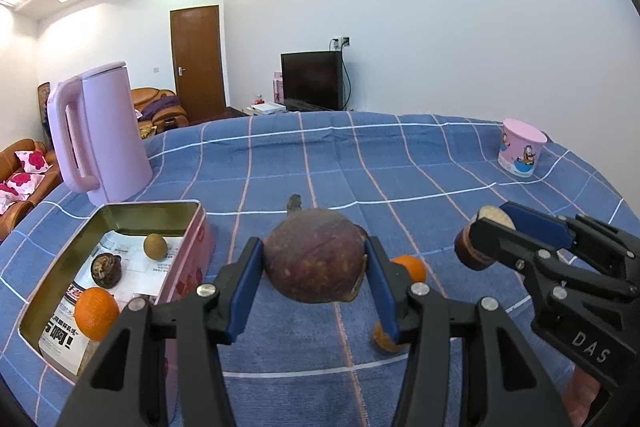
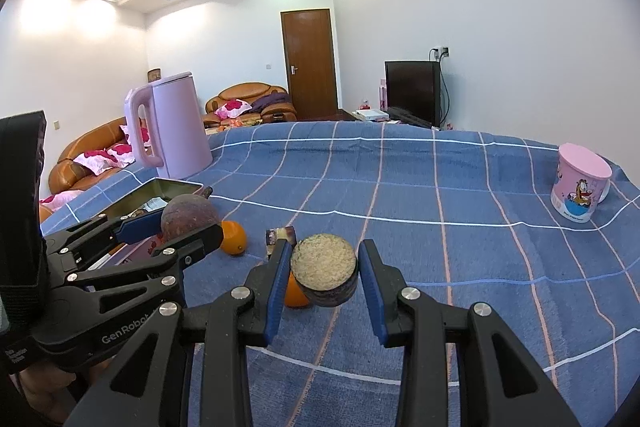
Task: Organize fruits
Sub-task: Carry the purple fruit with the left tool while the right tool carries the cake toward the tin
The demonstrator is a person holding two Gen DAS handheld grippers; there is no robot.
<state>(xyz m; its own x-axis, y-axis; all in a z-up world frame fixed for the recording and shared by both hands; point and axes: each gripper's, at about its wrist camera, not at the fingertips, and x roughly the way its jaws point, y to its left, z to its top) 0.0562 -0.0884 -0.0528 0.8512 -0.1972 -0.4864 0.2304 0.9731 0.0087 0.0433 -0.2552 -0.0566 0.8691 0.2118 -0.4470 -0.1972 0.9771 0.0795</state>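
My left gripper [image 1: 316,263] is shut on a dark purple mangosteen [image 1: 316,257] and holds it above the blue checked cloth, just right of the open pink tin [image 1: 192,247]. The tin holds an orange [image 1: 96,313], a small brown fruit [image 1: 155,246] and a dark wrinkled fruit [image 1: 106,268]. My right gripper [image 2: 324,277] is shut on a short dark cylinder with a pale cut top [image 2: 324,271]; it also shows in the left wrist view [image 1: 478,247]. Two oranges [image 1: 410,267] [image 1: 386,341] lie on the cloth under my grippers.
A pink kettle [image 1: 100,135] stands behind the tin. A pink cartoon cup [image 1: 520,153] stands at the far right of the table. A small dark piece [image 2: 280,237] lies on the cloth beyond the right gripper. A TV, door and sofas are behind the table.
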